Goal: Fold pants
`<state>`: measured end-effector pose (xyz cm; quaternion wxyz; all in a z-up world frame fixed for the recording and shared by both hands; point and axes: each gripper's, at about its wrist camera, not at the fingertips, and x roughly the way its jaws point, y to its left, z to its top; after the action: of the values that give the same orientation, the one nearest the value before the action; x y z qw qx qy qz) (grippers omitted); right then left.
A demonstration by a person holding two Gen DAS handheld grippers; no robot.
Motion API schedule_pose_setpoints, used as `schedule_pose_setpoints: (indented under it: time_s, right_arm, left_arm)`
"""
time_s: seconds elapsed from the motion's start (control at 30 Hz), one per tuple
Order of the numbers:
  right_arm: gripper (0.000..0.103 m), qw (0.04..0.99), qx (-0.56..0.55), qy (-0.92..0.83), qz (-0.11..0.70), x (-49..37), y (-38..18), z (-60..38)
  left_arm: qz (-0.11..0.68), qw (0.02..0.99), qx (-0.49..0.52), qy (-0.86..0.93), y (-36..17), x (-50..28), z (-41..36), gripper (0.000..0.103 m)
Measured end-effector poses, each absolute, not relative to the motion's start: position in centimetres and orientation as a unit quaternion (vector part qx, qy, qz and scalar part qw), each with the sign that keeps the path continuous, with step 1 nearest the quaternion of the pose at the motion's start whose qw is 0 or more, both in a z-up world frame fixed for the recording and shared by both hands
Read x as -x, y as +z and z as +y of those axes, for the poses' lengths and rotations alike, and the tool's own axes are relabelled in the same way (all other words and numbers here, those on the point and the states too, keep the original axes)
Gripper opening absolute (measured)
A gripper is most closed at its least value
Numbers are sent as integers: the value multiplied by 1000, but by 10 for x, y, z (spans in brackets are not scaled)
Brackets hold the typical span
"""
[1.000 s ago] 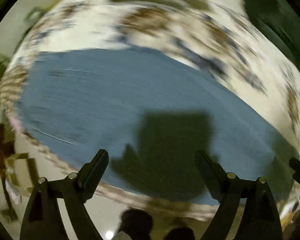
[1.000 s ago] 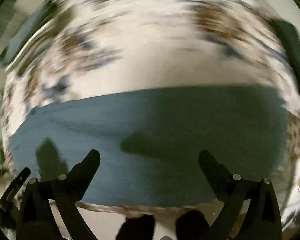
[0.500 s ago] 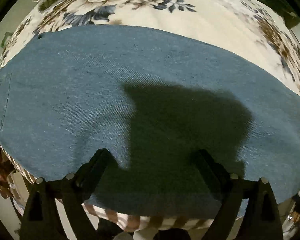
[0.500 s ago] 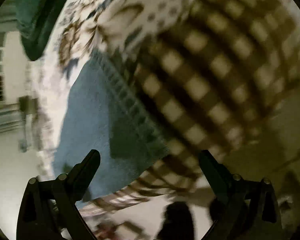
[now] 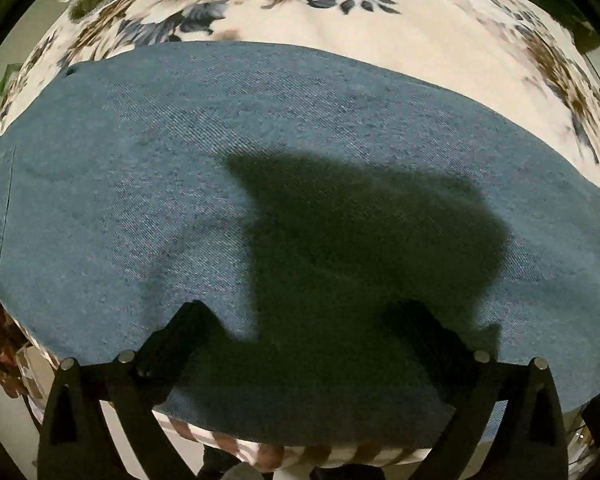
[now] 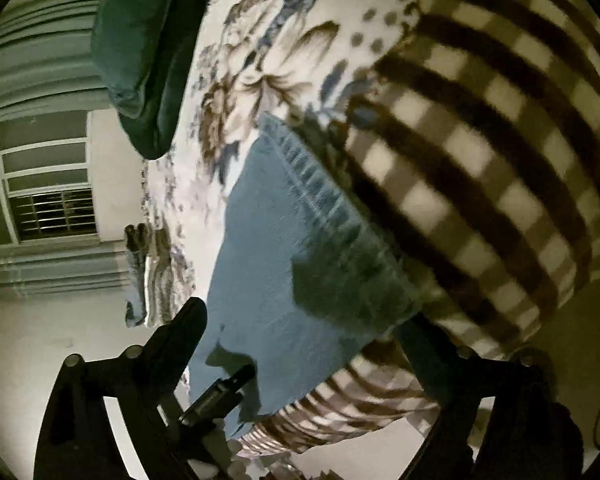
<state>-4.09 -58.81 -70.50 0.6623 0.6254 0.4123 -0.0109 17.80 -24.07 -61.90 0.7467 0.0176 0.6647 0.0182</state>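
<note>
Blue denim pants (image 5: 260, 184) lie flat across a floral bedcover (image 5: 400, 32), with a back pocket at the far left of the left wrist view. My left gripper (image 5: 304, 314) points down over the pants near the bed's front edge. Its jaws are opening wide and its pads press on nothing, with its shadow falling on the denim below. In the right wrist view the stitched hem end of the pants (image 6: 312, 200) lies at the bed's edge. My right gripper (image 6: 302, 320) is tilted there with its jaws closing. The hem corner lies between the fingers and is not pinched.
A brown-and-white checked blanket (image 6: 480, 168) hangs down the bed's side beside the hem. A dark green pillow (image 6: 140, 52) lies at the far end of the bed. A window (image 6: 48, 184) and pale floor are beyond. A dark bar-shaped part (image 6: 220, 392) sticks up low over the denim.
The left gripper sank closer to the pants and settled, its jaws spreading a little. The right gripper rolled and swung from above the pants to the hem at the bed's edge.
</note>
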Motion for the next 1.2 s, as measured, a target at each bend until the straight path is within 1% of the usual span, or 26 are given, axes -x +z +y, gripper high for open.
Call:
schedule_pose_setpoints:
  time_s: [0.1,0.17,0.27,0.33,0.4,0.5,0.53,0.57,0.6,0.63,0.73,0.87,1.03,1.2]
  right_arm:
    - [83,674,-622,0,399,43,-694,-595]
    - [83,670,-622,-1,405,38,-700,-593]
    - [83,638,-650,-21,413,30,-732,-595]
    - [83,638,-666,-34,384,26,-732,-599]
    - [83,658,-663,-26,355,17,-721,-598]
    - [82,658,-653,-44,373,-3,-727,-589]
    - [75,662,-643,-56,382,-9,-726,-586]
    - [64,669,-624,-75,395,-14,-722,-584]
    - [24,674,-612,-88,405,-17,-718,-581]
    - [8,680,-593,-102,419,-21,-712,-578]
    - [8,709,-552,-120,423,-26,-678,-570]
    - [8,748,-498,-114,424,-41,-612,-542]
    - [7,778,-443,-70,440,-76,-536,-487]
    - [7,794,-392,-25,464,-110,-481,-406]
  left_arm:
    - [666,745,-18,22,-619,-178,-247,103]
    - [667,745,-18,25,-619,-179,-250,103]
    - [668,744,-17,27,-623,-182,-249,103]
    - [670,742,-14,27,-624,-185,-247,103]
    - [670,742,-11,29,-625,-188,-245,103]
    - [667,744,-14,27,-627,-188,-244,103]
    - [671,741,-14,27,-626,-189,-243,103]
    - [675,737,-13,26,-625,-190,-243,103]
    - [677,735,-13,25,-624,-191,-243,103]
    - [679,734,-13,23,-620,-192,-242,103]
    - [670,742,-11,28,-603,-195,-235,103]
    - [659,751,11,32,-578,-197,-212,103]
    - [633,771,49,49,-531,-195,-154,103]
    - [614,782,77,75,-499,-184,-89,103]
